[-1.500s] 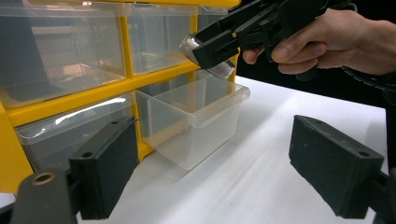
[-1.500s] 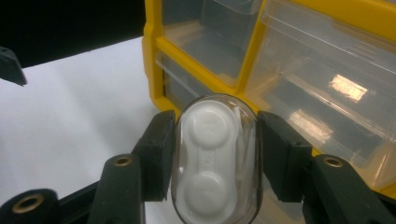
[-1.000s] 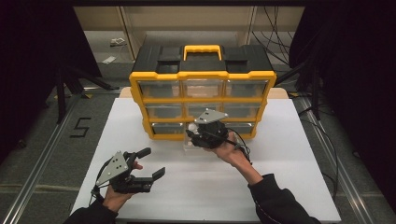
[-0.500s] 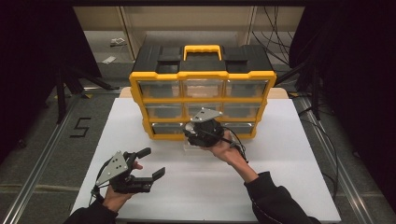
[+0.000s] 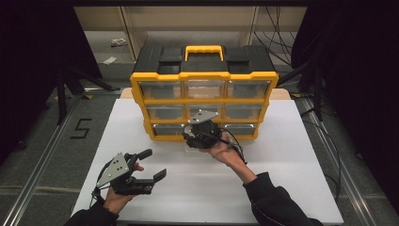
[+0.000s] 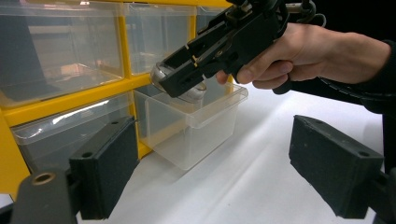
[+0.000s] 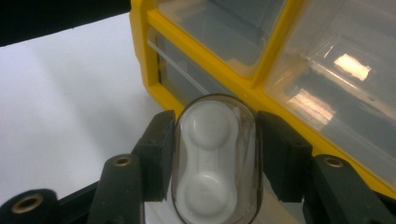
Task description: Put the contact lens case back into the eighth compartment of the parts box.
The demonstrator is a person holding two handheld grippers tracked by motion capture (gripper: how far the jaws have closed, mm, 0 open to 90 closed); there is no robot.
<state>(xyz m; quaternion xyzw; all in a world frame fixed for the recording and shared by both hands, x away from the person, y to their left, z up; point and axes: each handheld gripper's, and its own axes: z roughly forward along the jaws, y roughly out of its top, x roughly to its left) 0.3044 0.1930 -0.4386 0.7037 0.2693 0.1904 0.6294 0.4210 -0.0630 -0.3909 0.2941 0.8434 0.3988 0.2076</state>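
A yellow organizer (image 5: 204,80) with clear drawers stands at the back of the white table. Its bottom middle drawer (image 6: 196,121) is pulled out and looks empty. My right gripper (image 7: 215,140) is shut on a clear oval case (image 7: 215,163) with a white two-cup insert, one pad on each long side. It holds the case (image 6: 161,74) just over the open drawer, close to the organizer's front. My left gripper (image 5: 153,164) rests low at the table's front left, open, with nothing between its pads (image 6: 105,163).
The other drawers (image 5: 204,89) are pushed in. The white table (image 5: 291,179) has free room to the right and front of the organizer. Cables (image 5: 282,52) and dark stands lie on the floor around the table.
My right gripper has edged slightly left with the case over the open drawer. The left gripper has stayed put.
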